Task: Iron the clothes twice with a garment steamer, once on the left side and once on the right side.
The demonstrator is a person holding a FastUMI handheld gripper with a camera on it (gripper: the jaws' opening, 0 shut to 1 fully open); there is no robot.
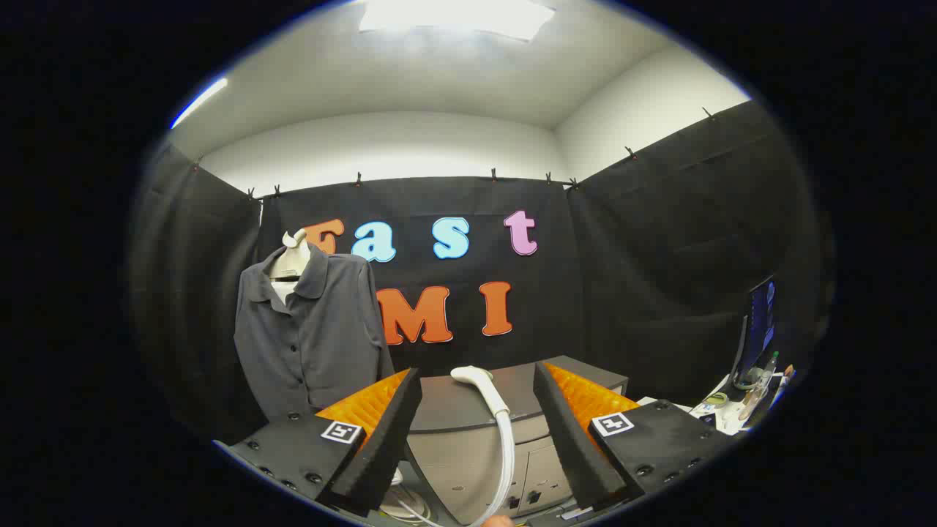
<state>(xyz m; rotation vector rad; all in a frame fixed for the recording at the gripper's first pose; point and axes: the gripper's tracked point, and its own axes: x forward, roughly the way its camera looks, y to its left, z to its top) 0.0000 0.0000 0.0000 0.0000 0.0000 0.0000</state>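
Your hand-held gripper (pixel 477 432) is spread around the white plastic steamer handle (pixel 492 410), not pinching; grasp it, then go left to the grey button-up shirt (pixel 311 333).

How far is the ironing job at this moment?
Nothing looks done yet. The hand-held gripper is open, its fingers either side of the white steamer head on the grey cabinet, not pressing it. The grey shirt hangs beyond the left finger, untouched. Left: grasp the steamer, then steam both sides.
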